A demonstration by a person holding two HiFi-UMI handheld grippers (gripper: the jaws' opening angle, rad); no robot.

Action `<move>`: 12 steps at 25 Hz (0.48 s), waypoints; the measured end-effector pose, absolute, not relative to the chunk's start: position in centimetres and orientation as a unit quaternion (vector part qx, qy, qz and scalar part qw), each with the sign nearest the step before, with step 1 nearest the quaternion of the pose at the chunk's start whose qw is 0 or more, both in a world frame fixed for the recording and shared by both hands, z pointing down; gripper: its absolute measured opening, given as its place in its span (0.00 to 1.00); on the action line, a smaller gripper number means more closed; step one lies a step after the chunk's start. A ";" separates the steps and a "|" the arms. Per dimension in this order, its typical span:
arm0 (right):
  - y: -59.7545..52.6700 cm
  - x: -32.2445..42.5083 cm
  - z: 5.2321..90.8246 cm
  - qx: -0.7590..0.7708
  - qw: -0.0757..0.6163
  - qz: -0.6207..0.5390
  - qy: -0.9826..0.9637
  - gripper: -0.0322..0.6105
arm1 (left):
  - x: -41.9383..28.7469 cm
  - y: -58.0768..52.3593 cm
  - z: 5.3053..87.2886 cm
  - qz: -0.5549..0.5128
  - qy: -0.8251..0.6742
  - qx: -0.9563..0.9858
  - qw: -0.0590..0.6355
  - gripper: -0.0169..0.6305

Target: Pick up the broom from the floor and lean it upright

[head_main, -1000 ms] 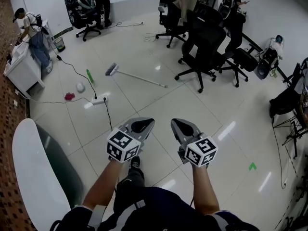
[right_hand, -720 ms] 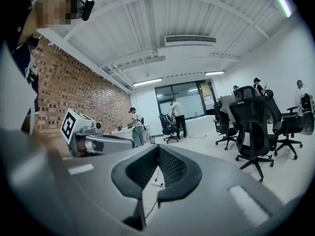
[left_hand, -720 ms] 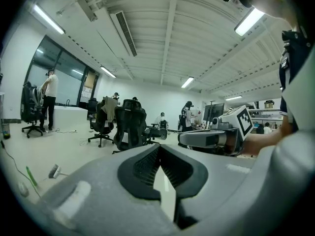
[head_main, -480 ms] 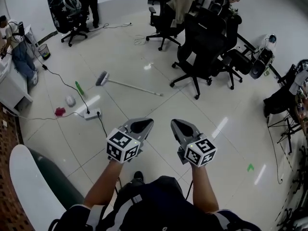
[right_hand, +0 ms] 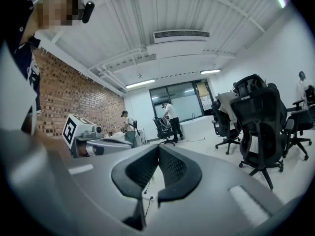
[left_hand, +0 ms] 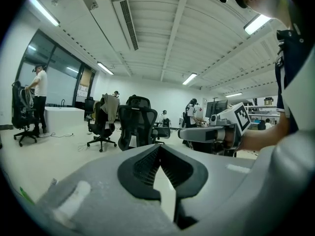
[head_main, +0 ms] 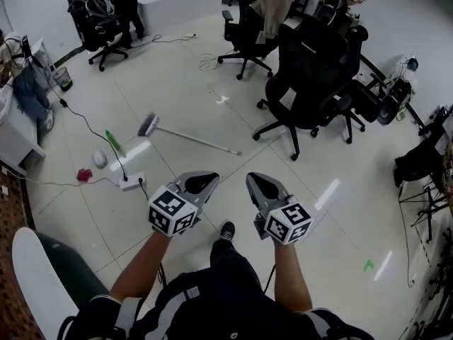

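The broom (head_main: 185, 137) lies flat on the white tiled floor ahead, its grey brush head (head_main: 147, 125) to the left and its thin handle running to the lower right. My left gripper (head_main: 209, 178) and right gripper (head_main: 250, 180) are held side by side at waist height, well short of the broom. Both point forward with jaws shut and nothing between them. In the left gripper view (left_hand: 159, 148) and the right gripper view (right_hand: 158, 149) the pads meet at the tips. The broom does not show in either gripper view.
Black office chairs (head_main: 308, 76) stand ahead to the right. A power strip (head_main: 131, 183) with a cable, a green object (head_main: 113, 142), a white object (head_main: 99, 159) and a red object (head_main: 84, 176) lie on the floor left of the broom. People stand at desks at the far left and back.
I have walked forward; the broom and chairs lie nearer and lower in the head view. Both grippers stay shut and side by side.
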State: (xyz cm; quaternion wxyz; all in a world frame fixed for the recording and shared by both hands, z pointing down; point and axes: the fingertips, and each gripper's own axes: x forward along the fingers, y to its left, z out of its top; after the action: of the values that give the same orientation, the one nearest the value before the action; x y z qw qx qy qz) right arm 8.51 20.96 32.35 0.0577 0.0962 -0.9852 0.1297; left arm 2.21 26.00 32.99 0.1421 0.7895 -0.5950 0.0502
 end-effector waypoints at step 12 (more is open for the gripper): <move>6.5 1.5 32.9 0.077 0.048 0.105 -0.990 0.06 | -3.9 11.3 33.5 0.068 -0.602 0.783 0.140 0.03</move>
State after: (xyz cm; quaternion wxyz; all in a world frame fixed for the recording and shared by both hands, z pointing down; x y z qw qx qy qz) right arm 1.53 6.48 32.94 0.0481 0.0765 -0.9903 0.1052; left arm -3.86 11.31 33.49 0.1400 0.7835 -0.6017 0.0675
